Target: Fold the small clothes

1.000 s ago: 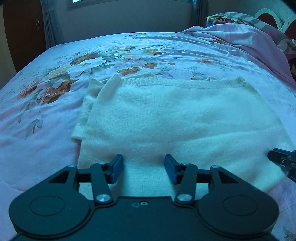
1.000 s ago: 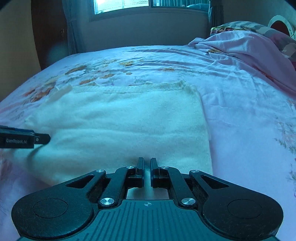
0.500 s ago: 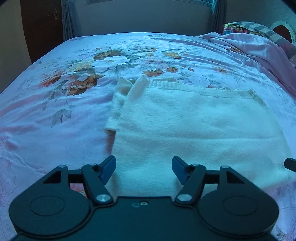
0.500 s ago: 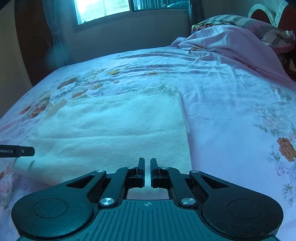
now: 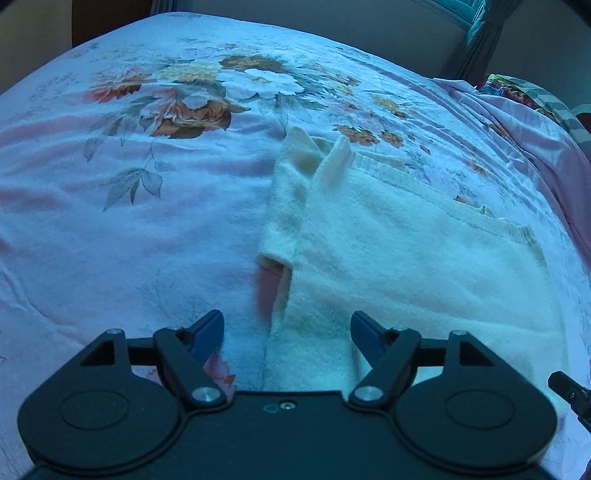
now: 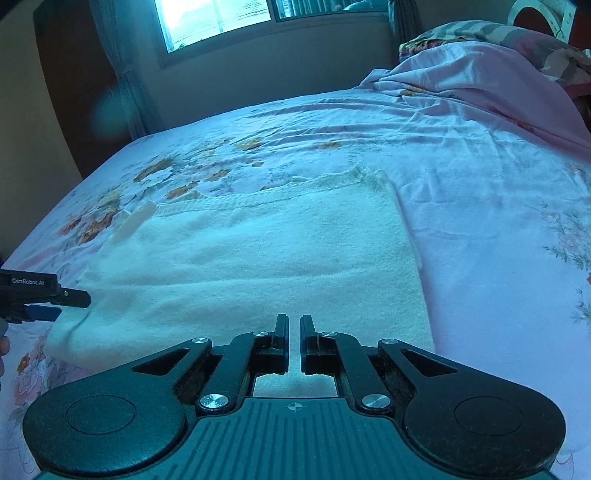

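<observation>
A cream knitted sweater (image 5: 406,258) lies flat on the floral bed sheet (image 5: 110,221), its left sleeve (image 5: 291,192) folded in along the side. My left gripper (image 5: 288,328) hovers over the sweater's near left corner. Its jaws are opening, with the sweater's left edge below the gap and neither pad pressing on it. In the right wrist view the sweater (image 6: 258,266) fills the middle. My right gripper (image 6: 294,332) is shut over the sweater's near edge, with nothing seen between its fingers. The left gripper (image 6: 55,299) shows at that view's left edge.
A bunched pink cover (image 6: 480,74) and pillows lie at the far right of the bed. A window (image 6: 214,18) and curtains stand behind the bed. Bare sheet (image 6: 498,240) stretches right of the sweater, and more lies to its left.
My left gripper has slid left from the sweater's middle to its left edge, and its jaws have widened. The right gripper has stayed shut and kept its place, with a slight roll.
</observation>
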